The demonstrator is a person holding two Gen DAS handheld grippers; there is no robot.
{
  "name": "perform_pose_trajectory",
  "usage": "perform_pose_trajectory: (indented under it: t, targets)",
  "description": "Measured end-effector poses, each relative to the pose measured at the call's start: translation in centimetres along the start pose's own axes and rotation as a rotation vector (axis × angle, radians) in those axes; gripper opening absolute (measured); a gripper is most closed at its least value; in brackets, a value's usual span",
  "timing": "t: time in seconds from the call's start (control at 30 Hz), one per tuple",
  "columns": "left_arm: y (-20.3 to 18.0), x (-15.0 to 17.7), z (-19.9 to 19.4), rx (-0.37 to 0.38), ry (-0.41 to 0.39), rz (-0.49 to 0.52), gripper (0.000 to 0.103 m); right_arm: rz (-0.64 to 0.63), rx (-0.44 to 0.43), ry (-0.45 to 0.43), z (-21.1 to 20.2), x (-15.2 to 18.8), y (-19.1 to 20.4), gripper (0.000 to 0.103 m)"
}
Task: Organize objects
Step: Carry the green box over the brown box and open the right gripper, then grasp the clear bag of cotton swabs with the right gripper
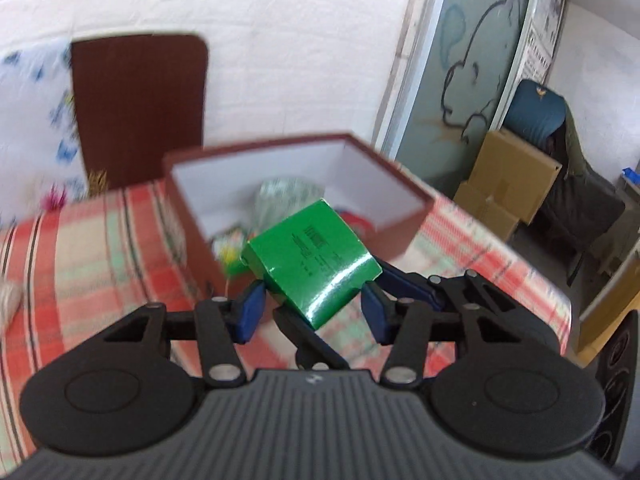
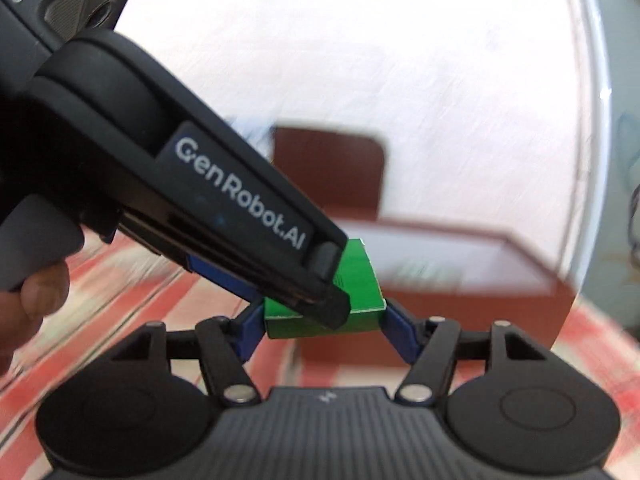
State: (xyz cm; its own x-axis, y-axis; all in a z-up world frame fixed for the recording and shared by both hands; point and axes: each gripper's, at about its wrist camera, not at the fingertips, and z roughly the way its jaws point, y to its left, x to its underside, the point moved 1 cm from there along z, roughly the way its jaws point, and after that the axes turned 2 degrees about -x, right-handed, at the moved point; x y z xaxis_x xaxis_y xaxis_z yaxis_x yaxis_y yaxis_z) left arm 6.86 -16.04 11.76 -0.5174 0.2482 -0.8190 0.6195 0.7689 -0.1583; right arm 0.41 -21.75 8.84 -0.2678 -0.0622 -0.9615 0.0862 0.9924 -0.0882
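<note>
A white wall [image 1: 280,40] fills the back of the room, with a dark brown chair back [image 1: 138,108] against it behind the bench [image 1: 100,248], which wears a red-and-green checked cloth. To the right stands a frosted glass door [image 1: 476,64] with a cartoon outline, then cardboard boxes [image 1: 508,176] and what seems a dark chair [image 1: 560,152], blurred.
</note>
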Motion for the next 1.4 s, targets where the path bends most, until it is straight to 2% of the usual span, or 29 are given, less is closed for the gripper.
perform_pose_trajectory:
  t: [0.03,0.1,0.13,0.17,0.2,0.23,0.27,0.3,0.33,0.43,0.53,0.6,0.67,0.87,0.93,0.97,1.0,1.03,1.13,1.2,1.3,1.33,1.37,1.4]
  targets:
    - [-0.2,-1.1,0.8,-0.006,-0.011,-0.003,0.055,0.005,0.015,-0.015,0.7,-0.9,-0.8,0.063]
    - [-0.3,-2.7,2.9,-0.046,-0.030,-0.005,0.068,0.025,0.041,-0.027,2.8,-2.5,-2.3,0.066]
    - [-0.2,-3.3,4.0,-0.083,-0.040,0.010,0.070,0.021,0.045,-0.015,4.2,-3.1,-2.8,0.067]
    - [0.1,-3.5,5.1,-0.139,-0.038,0.018,0.070,0.005,0.044,0.008,5.8,-3.4,-3.1,0.078]
    - [0.4,-3.7,6.0,-0.208,-0.016,0.015,0.067,-0.019,0.060,0.027,7.5,-3.3,-3.3,0.082]
    - [1.0,-3.7,6.1,-0.217,-0.001,-0.007,0.067,-0.043,0.091,0.046,8.8,-3.1,-3.4,0.080]
    - [1.5,-3.5,5.7,-0.181,-0.005,-0.032,0.067,-0.059,0.116,0.074,9.5,-2.7,-3.4,0.075]
    - [2.1,-3.2,5.0,-0.145,-0.018,-0.049,0.067,-0.050,0.121,0.085,9.5,-2.3,-3.6,0.076]
    - [2.5,-2.8,4.1,-0.142,-0.037,-0.050,0.067,-0.021,0.101,0.070,8.8,-1.9,-3.9,0.077]
    - [3.8,-1.4,1.7,-0.169,-0.084,-0.070,0.067,0.041,0.096,0.016,6.0,-0.7,-4.2,0.078]
    - [6.5,0.5,-0.5,-0.211,-0.077,-0.133,0.068,0.121,0.072,0.008,3.9,0.2,-3.9,0.078]
    - [9.1,2.4,-2.1,-0.291,-0.069,-0.164,0.068,0.159,0.019,0.031,3.2,0.6,-3.1,0.076]
    - [12.7,4.5,-3.4,-0.383,-0.052,-0.205,0.068,0.132,-0.055,0.063,3.1,0.6,-1.3,0.074]
    - [24.1,11.7,-7.4,-0.768,-0.013,-0.297,0.069,0.024,-0.263,0.189,5.5,0.9,6.5,0.072]
    - [27.3,14.4,-8.3,-0.827,0.007,-0.373,0.069,0.001,-0.315,0.221,7.1,1.0,8.7,0.074]
    - [28.6,16.3,-8.5,-0.831,0.006,-0.415,0.071,-0.006,-0.324,0.236,8.0,0.7,10.0,0.077]
    - [28.4,17.7,-9.0,-0.828,-0.083,-0.398,0.075,-0.005,-0.334,0.249,8.8,0.3,11.3,0.078]
    - [28.1,17.9,-9.3,-0.809,-0.108,-0.395,0.076,0.010,-0.347,0.256,10.1,-0.2,12.4,0.079]
    - [27.7,17.2,-8.4,-0.807,-0.091,-0.353,0.079,0.027,-0.370,0.231,14.0,-1.5,15.6,0.091]
    - [27.9,17.1,-8.2,-0.784,-0.101,-0.358,0.079,-0.058,-0.398,0.211,16.8,-2.2,18.3,0.092]
    - [28.2,17.3,-8.4,-0.772,-0.120,-0.379,0.079,-0.171,-0.407,0.229,21.6,-2.5,22.0,0.092]
    - [28.0,17.1,-8.0,-0.769,-0.123,-0.382,0.079,-0.204,-0.397,0.254,23.2,-2.2,22.9,0.089]
    - [28.0,17.1,-8.1,-0.766,-0.127,-0.387,0.079,-0.228,-0.386,0.289,24.8,-1.8,23.6,0.066]
    - [28.0,17.2,-8.2,-0.761,-0.131,-0.391,0.079,-0.238,-0.379,0.321,25.8,-1.3,23.9,0.061]
